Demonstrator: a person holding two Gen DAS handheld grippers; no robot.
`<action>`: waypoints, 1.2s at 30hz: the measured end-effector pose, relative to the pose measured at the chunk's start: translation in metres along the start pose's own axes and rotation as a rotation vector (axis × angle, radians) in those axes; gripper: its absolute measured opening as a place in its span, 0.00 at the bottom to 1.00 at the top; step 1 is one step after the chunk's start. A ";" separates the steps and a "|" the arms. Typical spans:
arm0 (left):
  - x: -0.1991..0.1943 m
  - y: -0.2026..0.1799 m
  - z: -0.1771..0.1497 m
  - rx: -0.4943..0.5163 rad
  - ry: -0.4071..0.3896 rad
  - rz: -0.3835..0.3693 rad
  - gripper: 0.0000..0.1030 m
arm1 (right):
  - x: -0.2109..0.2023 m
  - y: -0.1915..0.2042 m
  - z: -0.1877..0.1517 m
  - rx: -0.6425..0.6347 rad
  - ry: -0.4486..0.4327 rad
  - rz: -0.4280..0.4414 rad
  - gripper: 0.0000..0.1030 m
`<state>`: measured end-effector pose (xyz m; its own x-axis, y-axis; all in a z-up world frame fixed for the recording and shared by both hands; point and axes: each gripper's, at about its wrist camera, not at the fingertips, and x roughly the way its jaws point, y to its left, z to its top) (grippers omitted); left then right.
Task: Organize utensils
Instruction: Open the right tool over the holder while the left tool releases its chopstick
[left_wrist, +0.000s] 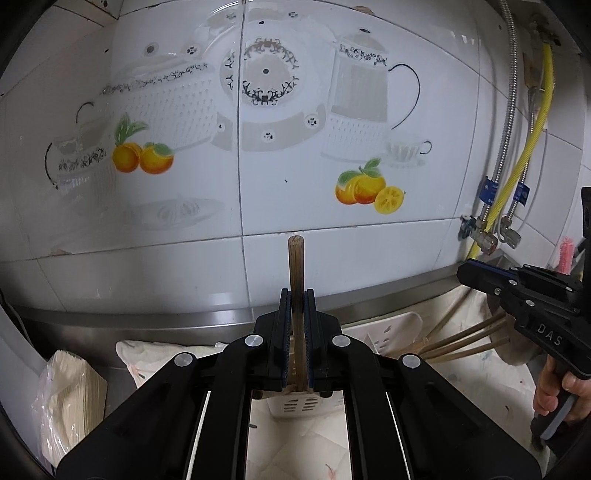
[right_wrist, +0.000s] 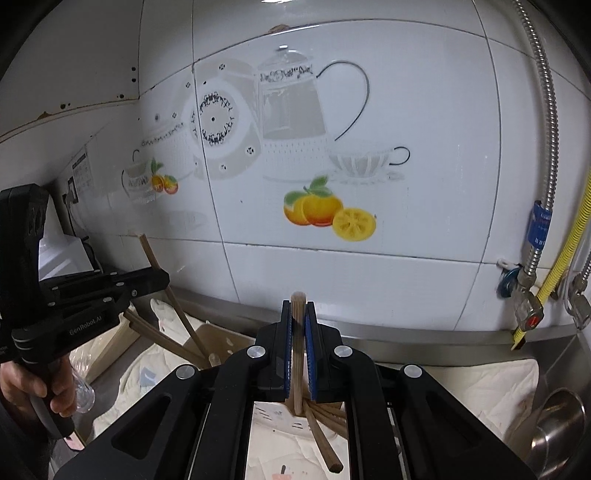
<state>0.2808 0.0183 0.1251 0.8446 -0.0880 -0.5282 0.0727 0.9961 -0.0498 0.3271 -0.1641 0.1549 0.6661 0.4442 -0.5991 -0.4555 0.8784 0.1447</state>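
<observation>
My left gripper (left_wrist: 297, 295) is shut on a brown wooden chopstick (left_wrist: 296, 273) that stands upright between its pads, above a white slotted utensil holder (left_wrist: 299, 404). My right gripper (right_wrist: 298, 306) is shut on another wooden chopstick (right_wrist: 297, 332), upright, above a white holder (right_wrist: 275, 417) with several chopsticks (right_wrist: 325, 435) lying at its mouth. The right gripper also shows at the right of the left wrist view (left_wrist: 465, 271), over several chopsticks (left_wrist: 465, 341). The left gripper shows at the left of the right wrist view (right_wrist: 162, 278), holding its chopstick (right_wrist: 149, 254).
A tiled wall with teapot and orange decals stands close ahead. A steel counter rim (left_wrist: 184, 317) runs below it. A bagged stack of paper (left_wrist: 66, 398) lies left. Gas hoses and valves (right_wrist: 535, 295) are at the right, with a steel pot (right_wrist: 561, 432). A floral cloth (left_wrist: 295, 450) covers the counter.
</observation>
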 end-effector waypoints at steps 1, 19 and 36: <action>0.000 -0.001 0.000 0.000 0.002 0.000 0.06 | -0.001 0.000 -0.001 0.000 -0.001 0.000 0.07; -0.035 -0.006 -0.003 -0.004 -0.029 0.021 0.25 | -0.029 0.008 -0.003 -0.019 -0.033 -0.018 0.42; -0.092 -0.009 -0.046 -0.018 -0.077 0.059 0.68 | -0.078 0.014 -0.037 -0.020 -0.057 -0.068 0.72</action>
<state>0.1779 0.0171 0.1352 0.8856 -0.0277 -0.4635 0.0124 0.9993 -0.0360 0.2466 -0.1933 0.1745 0.7283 0.3937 -0.5609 -0.4196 0.9033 0.0891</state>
